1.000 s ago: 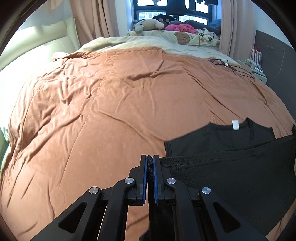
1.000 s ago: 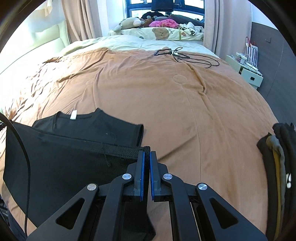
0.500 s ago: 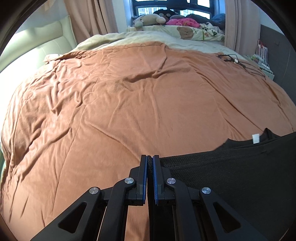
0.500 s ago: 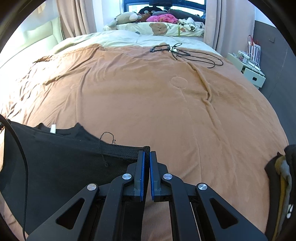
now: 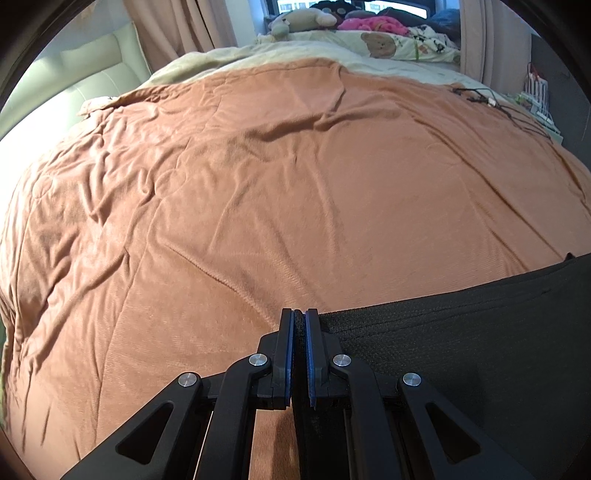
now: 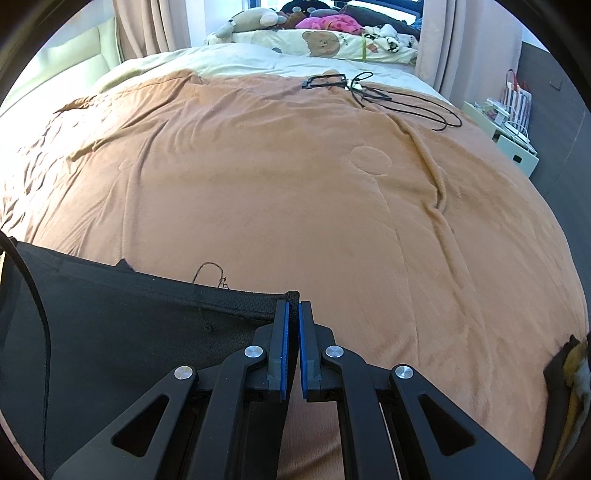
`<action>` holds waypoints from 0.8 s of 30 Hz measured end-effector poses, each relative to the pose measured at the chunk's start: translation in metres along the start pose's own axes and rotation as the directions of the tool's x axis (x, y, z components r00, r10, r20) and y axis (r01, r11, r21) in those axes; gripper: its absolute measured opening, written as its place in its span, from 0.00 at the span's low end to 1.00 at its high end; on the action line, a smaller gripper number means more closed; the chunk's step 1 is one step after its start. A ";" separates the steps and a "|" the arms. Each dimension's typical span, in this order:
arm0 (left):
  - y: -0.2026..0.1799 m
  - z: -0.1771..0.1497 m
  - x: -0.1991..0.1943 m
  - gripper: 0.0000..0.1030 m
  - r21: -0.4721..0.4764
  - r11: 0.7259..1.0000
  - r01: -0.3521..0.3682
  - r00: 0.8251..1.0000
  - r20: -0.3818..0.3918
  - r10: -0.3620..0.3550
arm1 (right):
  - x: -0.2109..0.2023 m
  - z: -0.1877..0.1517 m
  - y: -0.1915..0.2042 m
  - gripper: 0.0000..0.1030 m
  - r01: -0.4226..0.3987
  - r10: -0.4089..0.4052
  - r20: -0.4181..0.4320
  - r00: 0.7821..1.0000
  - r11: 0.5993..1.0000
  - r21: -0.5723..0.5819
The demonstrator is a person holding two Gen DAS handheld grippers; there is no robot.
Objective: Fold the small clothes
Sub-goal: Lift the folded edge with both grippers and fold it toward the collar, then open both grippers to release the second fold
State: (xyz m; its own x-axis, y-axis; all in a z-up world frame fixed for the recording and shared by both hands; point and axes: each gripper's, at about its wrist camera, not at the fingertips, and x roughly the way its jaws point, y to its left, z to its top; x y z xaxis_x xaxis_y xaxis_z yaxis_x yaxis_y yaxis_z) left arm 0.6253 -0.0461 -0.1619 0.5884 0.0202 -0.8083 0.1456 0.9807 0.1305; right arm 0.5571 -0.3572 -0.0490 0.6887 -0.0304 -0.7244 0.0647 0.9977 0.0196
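Note:
A black garment (image 5: 461, 343) is stretched between my two grippers over the orange bedspread (image 5: 277, 192). My left gripper (image 5: 299, 321) is shut on its left hem corner. My right gripper (image 6: 292, 312) is shut on its right hem corner, and the garment (image 6: 129, 325) spreads to the left in the right wrist view. The lifted hem edge covers the rest of the garment; a loose thread (image 6: 210, 273) sticks up from the hem.
Black cables (image 6: 388, 99) lie on the far right of the bed. Pillows and stuffed toys (image 6: 314, 33) line the window end. A pile of folded clothes (image 6: 570, 376) sits at the right edge. A white bedside unit (image 6: 506, 133) stands to the right.
Both grippers have carried the hem forward over the garment. The collar and its white label, visible earlier, are now covered by the lifted hem.

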 end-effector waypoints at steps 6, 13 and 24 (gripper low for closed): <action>0.000 -0.002 0.024 0.10 0.002 1.000 -0.020 0.998 -0.061 0.020 | 0.023 0.010 0.007 0.01 0.026 -0.026 -0.016 1.000 0.999 -0.030; 0.008 -0.007 -0.009 0.67 -0.053 0.999 0.006 0.999 -0.031 -0.007 | 0.009 0.009 0.005 0.37 0.050 -0.050 0.020 0.999 0.999 -0.001; 0.027 -0.042 -0.083 0.70 -0.117 0.990 0.078 0.997 0.011 -0.077 | -0.074 -0.045 -0.019 0.52 -0.045 0.039 0.056 0.998 0.993 0.110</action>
State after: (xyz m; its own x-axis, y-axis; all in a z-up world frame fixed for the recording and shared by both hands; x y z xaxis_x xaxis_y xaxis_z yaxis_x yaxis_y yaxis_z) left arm 0.5474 -0.0128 -0.1156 0.5844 -0.0573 -0.8095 0.0967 0.9953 -0.0007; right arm 0.4730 -0.3709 -0.0268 0.7304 0.0053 -0.6830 0.1128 0.9853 0.1282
